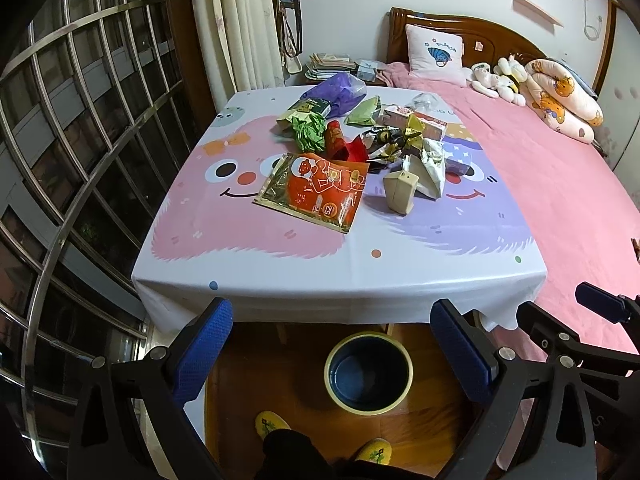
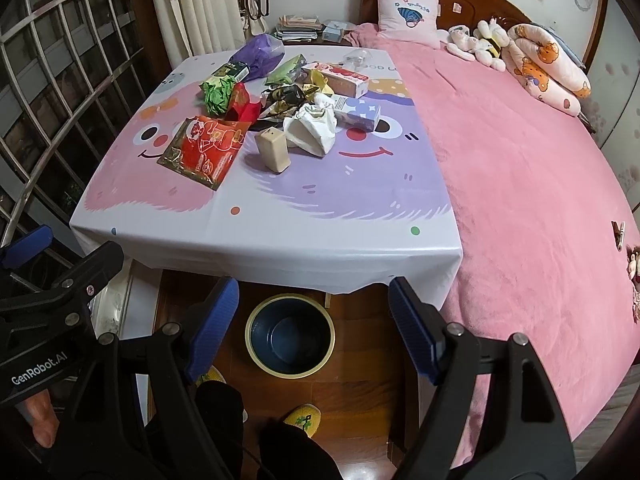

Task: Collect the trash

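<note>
Below the near table edge, left gripper (image 1: 332,344) hangs with jaws spread wide, blue pads bare, nothing between them. Right gripper (image 2: 314,320) same: jaws wide apart, nothing held, also low over the floor in front of the table. Each gripper shows at the side of the other's view.

Between the fingers in both views: round trash bin (image 1: 368,373) on the wood floor (image 1: 424,440), dark blue inside, pale yellow rim, standing just under the hanging edge of the tablecloth (image 1: 248,240). Two yellow slippers (image 1: 272,426) and dark trouser legs of the person sit at the bottom of frame, just beside the bin.

Trash sits on the table, piled at the middle to far side of the cartoon-face cloth. Nearest: orange-and-gold foil packet (image 1: 316,190) lying flat, and a small beige carton (image 1: 400,192) standing upright, near each other but apart. Behind the carton a crumpled white paper bag (image 1: 430,170), touching a blue-white box (image 2: 358,114). Further back: crumpled green wrapper (image 1: 308,132), red packet (image 1: 340,142), black-gold foil wrapper (image 1: 394,140), pink-white box (image 1: 424,120), green pouch (image 1: 364,112), purple plastic bag (image 1: 340,90) at the far edge.

Right of the table, touching it: bed with pink blanket (image 2: 520,160), pillow (image 2: 408,12) and plush toys (image 2: 480,42) at the wooden headboard. Left: barred window (image 1: 80,140), curtain (image 1: 236,20).
</note>
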Action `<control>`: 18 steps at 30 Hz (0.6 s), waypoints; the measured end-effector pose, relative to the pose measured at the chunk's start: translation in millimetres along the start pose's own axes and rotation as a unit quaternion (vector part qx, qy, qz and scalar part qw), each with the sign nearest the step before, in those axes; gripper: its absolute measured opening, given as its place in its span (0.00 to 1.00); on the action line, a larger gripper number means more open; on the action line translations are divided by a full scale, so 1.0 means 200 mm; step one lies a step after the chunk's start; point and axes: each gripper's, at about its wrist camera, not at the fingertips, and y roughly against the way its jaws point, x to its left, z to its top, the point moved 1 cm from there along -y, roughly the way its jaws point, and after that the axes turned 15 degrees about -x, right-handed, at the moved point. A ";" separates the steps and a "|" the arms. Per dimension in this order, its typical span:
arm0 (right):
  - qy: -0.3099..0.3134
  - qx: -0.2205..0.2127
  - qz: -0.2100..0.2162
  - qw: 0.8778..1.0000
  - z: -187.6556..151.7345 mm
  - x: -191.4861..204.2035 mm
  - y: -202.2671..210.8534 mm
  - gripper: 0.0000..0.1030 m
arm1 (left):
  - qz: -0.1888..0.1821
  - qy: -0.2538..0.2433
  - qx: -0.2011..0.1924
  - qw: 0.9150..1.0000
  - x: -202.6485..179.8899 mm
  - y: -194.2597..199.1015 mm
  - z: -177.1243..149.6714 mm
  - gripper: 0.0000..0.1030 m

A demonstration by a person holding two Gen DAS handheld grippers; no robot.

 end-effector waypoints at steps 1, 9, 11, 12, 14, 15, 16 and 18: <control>0.000 0.000 0.000 1.000 0.00 0.00 0.00 0.74 | 0.000 0.000 0.001 1.000 0.00 0.00 0.00 0.98; 0.001 0.003 0.002 1.000 -0.02 0.01 -0.01 0.74 | 0.000 0.000 0.001 1.000 0.00 0.00 -0.01 0.98; 0.001 0.003 0.002 1.000 -0.02 0.01 -0.01 0.74 | 0.000 0.001 0.002 1.000 0.01 0.00 -0.02 0.98; 0.001 0.003 0.002 1.000 -0.02 0.00 -0.01 0.74 | 0.000 0.001 0.002 1.000 0.01 0.00 -0.02 0.98; 0.001 0.003 0.002 1.000 -0.02 0.01 -0.01 0.74 | 0.000 0.002 0.003 1.000 0.01 0.00 -0.03 0.98; 0.001 0.004 0.002 1.000 -0.02 0.01 -0.01 0.74 | 0.000 0.002 0.004 1.000 0.01 0.00 -0.03 0.98; 0.001 0.004 0.003 1.000 -0.03 0.01 -0.01 0.74 | 0.000 0.003 0.005 1.000 0.02 0.00 -0.04 0.98; 0.002 0.006 0.004 1.000 -0.03 0.00 -0.03 0.74 | 0.001 0.003 0.006 1.000 0.02 0.00 -0.05 0.98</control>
